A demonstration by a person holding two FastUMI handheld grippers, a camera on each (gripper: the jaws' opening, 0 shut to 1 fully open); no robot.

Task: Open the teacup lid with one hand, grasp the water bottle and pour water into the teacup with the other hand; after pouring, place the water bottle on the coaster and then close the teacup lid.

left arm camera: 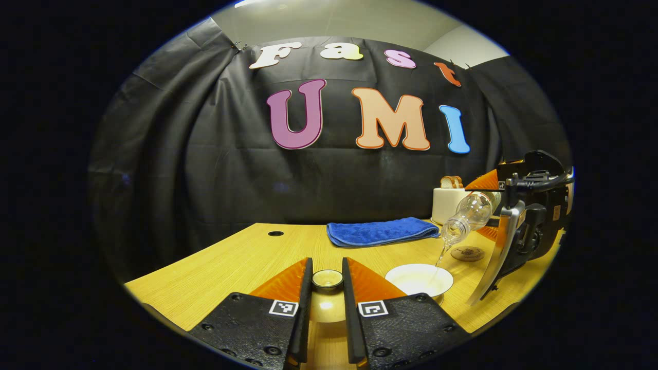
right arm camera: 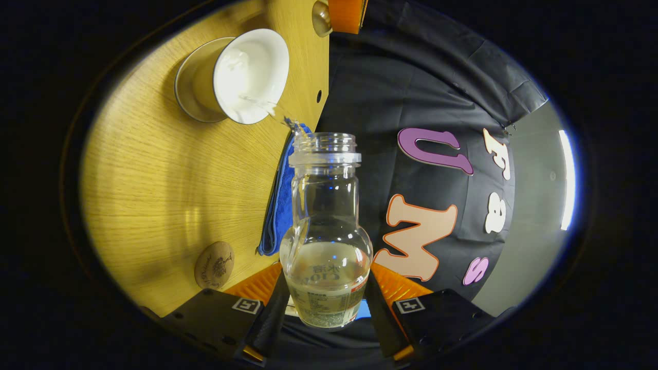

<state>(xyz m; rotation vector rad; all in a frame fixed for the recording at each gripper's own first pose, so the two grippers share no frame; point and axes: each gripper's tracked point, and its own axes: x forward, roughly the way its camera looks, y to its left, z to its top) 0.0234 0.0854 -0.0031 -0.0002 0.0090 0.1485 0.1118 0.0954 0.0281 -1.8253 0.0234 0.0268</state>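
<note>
My left gripper [left arm camera: 327, 266] is shut on the knob of the teacup lid [left arm camera: 327, 280] and holds it above the table, to the left of the cup. The white teacup [left arm camera: 419, 279] stands uncovered. My right gripper [right arm camera: 326, 280] is shut on the clear water bottle [right arm camera: 326, 241], which is tilted mouth-down toward the teacup [right arm camera: 247, 77]. A thin stream of water runs from the bottle's mouth into the cup. From the left gripper view, the bottle [left arm camera: 470, 211] and the right gripper [left arm camera: 506, 218] hang just right of the cup. The round brown coaster [left arm camera: 468, 253] lies behind the cup.
A folded blue towel [left arm camera: 383, 231] lies at the back of the wooden table [left arm camera: 231, 257]. A white toaster with bread [left arm camera: 448, 201] stands at the back right. In the right gripper view, the coaster [right arm camera: 214, 265] and the towel [right arm camera: 280, 205] sit close to the bottle.
</note>
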